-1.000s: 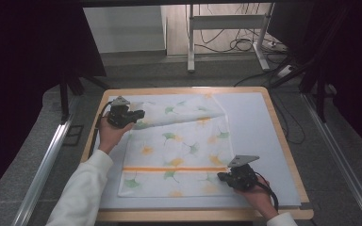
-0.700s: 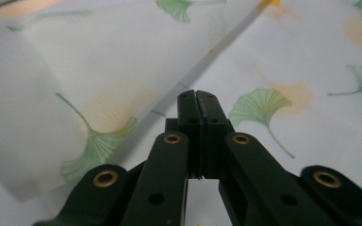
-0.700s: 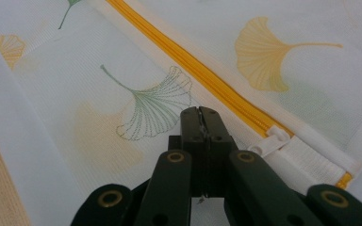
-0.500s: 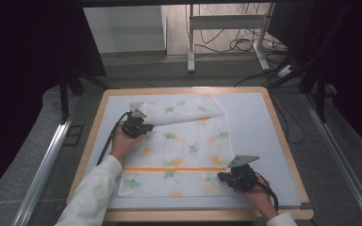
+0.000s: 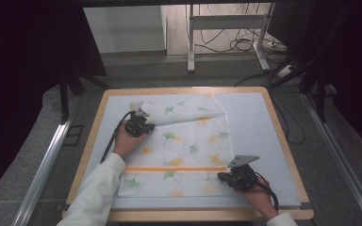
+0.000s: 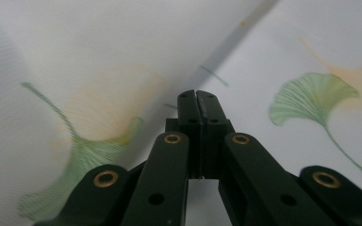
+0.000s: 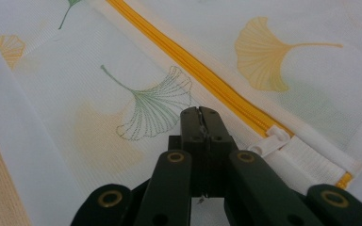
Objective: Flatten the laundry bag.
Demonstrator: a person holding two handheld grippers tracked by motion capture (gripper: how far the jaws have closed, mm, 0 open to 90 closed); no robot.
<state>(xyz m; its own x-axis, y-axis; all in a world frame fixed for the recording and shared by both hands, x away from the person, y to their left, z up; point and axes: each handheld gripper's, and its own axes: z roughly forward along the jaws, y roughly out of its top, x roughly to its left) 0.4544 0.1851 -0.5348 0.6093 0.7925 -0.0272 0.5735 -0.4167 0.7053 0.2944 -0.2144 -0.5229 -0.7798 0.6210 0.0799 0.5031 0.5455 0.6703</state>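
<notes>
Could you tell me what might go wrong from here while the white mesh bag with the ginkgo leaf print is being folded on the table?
1. The left gripper, jaws shut, sits at the folded-over edge of the white mesh laundry bag with green and orange ginkgo leaves; the thin mesh could slip or shift, so the fold may go crooked.
2. The right gripper, also shut, rests near the white zipper pull on the orange zipper; dragging there might snag it.
3. The far flap lies skewed, so creases could set unevenly.

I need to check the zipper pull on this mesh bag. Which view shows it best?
The right gripper view: the white zipper pull lies close beside the shut right gripper, at the end of the orange zipper. The high view gives the zipper as a thin orange line; the left gripper view shows mesh and leaf prints.
</notes>
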